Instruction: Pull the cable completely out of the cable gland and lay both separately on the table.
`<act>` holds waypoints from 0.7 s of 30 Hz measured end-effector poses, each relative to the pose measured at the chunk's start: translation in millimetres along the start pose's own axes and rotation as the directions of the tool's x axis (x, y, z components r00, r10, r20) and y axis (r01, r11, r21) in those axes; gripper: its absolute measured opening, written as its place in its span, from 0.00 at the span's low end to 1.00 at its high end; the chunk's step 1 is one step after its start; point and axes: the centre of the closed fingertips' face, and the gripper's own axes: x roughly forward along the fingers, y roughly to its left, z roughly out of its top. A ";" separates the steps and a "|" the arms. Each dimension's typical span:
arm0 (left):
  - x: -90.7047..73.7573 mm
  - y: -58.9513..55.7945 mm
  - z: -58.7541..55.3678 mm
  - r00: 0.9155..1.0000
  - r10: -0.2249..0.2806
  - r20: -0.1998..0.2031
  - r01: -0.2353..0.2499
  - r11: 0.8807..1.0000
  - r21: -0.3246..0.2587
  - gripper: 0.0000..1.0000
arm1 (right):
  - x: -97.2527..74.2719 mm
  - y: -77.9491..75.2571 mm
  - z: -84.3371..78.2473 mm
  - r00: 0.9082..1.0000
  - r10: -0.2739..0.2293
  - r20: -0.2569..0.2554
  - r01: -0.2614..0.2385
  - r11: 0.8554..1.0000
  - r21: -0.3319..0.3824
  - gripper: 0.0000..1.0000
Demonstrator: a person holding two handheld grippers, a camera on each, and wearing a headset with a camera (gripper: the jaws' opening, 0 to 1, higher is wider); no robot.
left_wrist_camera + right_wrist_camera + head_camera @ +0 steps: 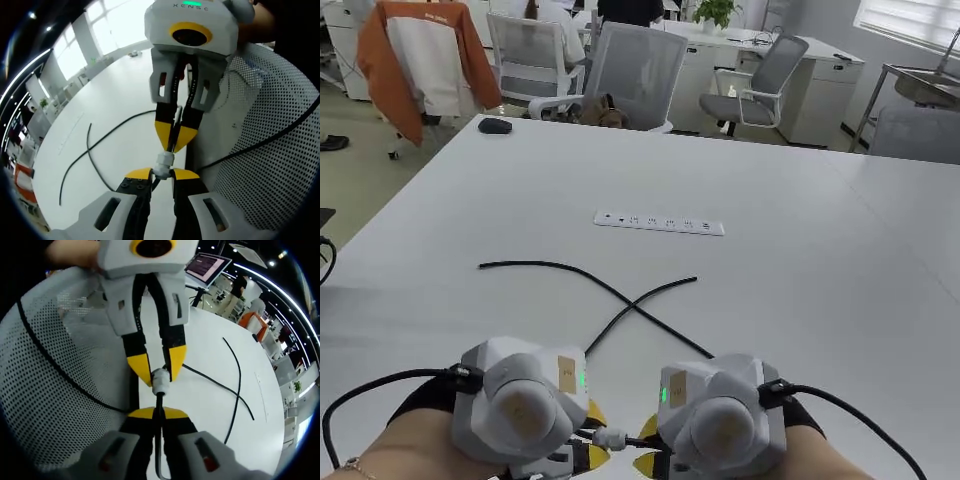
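At the near edge of the desk (800,300), the left claw (161,174) pinched the white cable gland (162,162), and the right claw (154,413) was pressed shut on the black cable (520,264) just beside it. An off-axis pull would likely bind the cable in the gland, letting the thin cable slip through the right claw. The loose length, crossed over itself farther out, might drag or whip.
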 end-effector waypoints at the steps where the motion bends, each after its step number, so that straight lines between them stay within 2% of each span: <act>1: 1.6 0.6 -1.4 1.000 -0.004 -0.001 0.004 1.000 -0.006 0.17 | 0.5 0.0 -0.8 1.000 0.006 0.006 -0.006 1.000 0.008 0.02; 5: 2.7 2.2 -0.4 1.000 -0.002 0.007 0.002 1.000 -0.010 0.17 | 1.7 -2.8 -4.4 1.000 -0.006 -0.006 0.006 1.000 -0.009 0.02; 8: 1.9 4.7 -0.4 1.000 0.013 0.006 -0.013 1.000 -0.012 0.17 | 1.3 -6.2 -5.6 1.000 -0.018 -0.012 0.018 1.000 0.019 0.02; 9: 0.8 7.8 -4.0 0.999 0.030 -0.010 -0.030 1.000 0.000 0.17 | 1.6 -8.4 -10.3 0.999 -0.027 -0.030 0.028 0.999 0.019 0.02; 13: -2.1 5.8 -3.0 1.000 0.030 -0.010 -0.030 0.999 -0.016 0.17 | 2.8 -10.8 -20.2 0.997 -0.034 -0.071 0.036 0.999 0.028 0.02; 17: -2.8 4.5 -5.1 0.999 0.031 -0.027 -0.032 0.999 -0.015 0.17 | 2.4 -12.9 -34.7 0.989 -0.046 -0.142 0.051 0.998 0.028 0.02; 20: -4.2 5.1 -3.0 0.999 0.037 -0.022 -0.037 0.999 -0.018 0.17 | -1.1 -15.4 -39.9 0.985 -0.058 -0.165 0.071 0.994 0.078 0.02; 21: -4.4 5.6 -3.3 0.999 0.039 -0.023 -0.039 0.999 -0.021 0.17 | -2.1 -18.9 -45.2 0.981 -0.067 -0.184 0.085 0.992 0.093 0.02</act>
